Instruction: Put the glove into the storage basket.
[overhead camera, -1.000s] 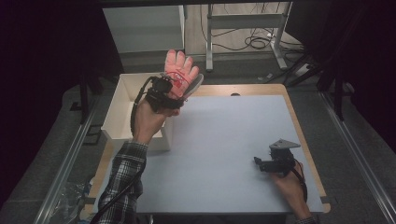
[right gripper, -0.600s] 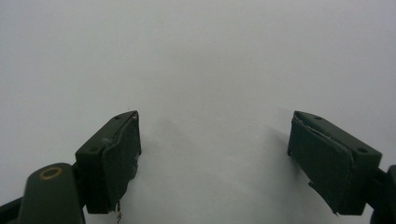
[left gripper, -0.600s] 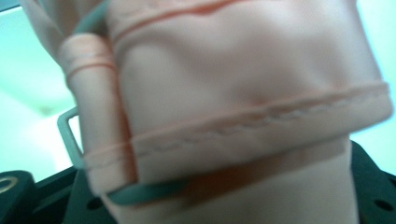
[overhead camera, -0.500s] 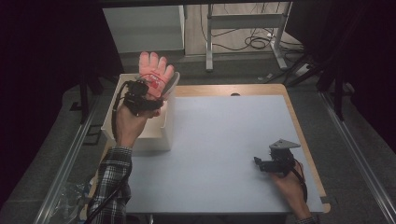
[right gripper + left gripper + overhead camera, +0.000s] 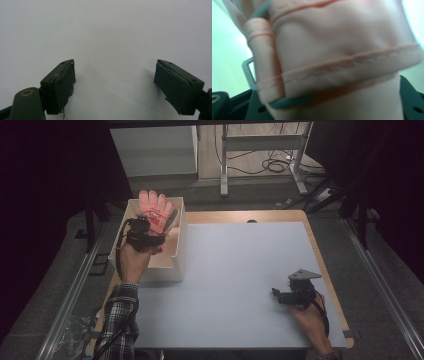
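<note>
High view: left gripper (image 5: 150, 231) clamps pink glove (image 5: 155, 209) – red palm print, fingers spread – over white bin (image 5: 176, 255); right gripper (image 5: 115, 86) jaws apart.

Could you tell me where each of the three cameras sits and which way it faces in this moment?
High view: above the person's side, looking forward and down on the table; both forearms enter from the bottom.
Left gripper view: rides the left gripper, facing the pink glove close up.
Right gripper view: rides the right gripper, looking along its parted jaws at bare tabletop.
Shared: the glove appears over the white bin in the high view too.
</note>
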Motion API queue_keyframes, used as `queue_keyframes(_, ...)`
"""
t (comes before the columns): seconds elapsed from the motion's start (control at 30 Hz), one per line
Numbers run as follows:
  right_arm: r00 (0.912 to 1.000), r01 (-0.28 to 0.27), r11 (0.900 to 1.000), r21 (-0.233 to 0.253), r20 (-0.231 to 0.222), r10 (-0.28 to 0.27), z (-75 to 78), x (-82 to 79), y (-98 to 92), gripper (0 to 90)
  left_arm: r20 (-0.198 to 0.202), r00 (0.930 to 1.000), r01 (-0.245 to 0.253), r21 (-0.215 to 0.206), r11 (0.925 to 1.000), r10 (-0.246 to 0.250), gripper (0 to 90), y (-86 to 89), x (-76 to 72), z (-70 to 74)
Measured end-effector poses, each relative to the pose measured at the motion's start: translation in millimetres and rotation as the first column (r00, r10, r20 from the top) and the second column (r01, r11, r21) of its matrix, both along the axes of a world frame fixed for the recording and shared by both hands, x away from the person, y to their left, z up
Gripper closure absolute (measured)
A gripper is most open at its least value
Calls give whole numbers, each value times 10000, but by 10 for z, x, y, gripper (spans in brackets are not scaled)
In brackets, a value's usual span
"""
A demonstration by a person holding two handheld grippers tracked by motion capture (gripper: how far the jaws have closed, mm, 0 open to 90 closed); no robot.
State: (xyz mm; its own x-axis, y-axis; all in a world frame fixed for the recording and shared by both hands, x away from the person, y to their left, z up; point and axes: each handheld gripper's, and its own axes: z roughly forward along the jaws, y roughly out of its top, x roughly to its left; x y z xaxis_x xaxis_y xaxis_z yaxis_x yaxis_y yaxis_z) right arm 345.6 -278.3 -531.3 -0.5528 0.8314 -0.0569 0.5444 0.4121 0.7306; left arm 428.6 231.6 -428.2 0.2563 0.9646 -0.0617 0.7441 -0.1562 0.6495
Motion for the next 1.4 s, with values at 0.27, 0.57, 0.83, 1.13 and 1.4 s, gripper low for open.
queue_keyframes(0.27, 10000, 0, 10000, -9, 8, 0, 0, 0, 0, 175, -643, 9979, -71, 345, 9994, 93, 409, -113, 154, -243)
queue_keyframes(0.57, 10000, -4, 10000, -8, 13, 4, -1, 0, 0, 175, -1448, 9890, -162, 962, 9952, 301, 390, -235, 324, -374)
queue_keyframes(0.83, 10000, -2, 10000, -10, 16, 2, -1, -1, 0, 175, -2683, 9624, -106, 1189, 9929, 424, 359, -332, 491, -489)
queue_keyframes(1.13, 10000, -4, 10000, -6, 15, 4, 0, -1, 0, 175, -3441, 9363, -155, 1583, 9873, 699, 203, -379, 599, -561)
queue_keyframes(1.4, 10000, -5, 10000, -7, 14, 5, 0, -1, 0, 175, -3367, 9366, -401, 1720, 9843, 970, 120, -359, 596, -556)
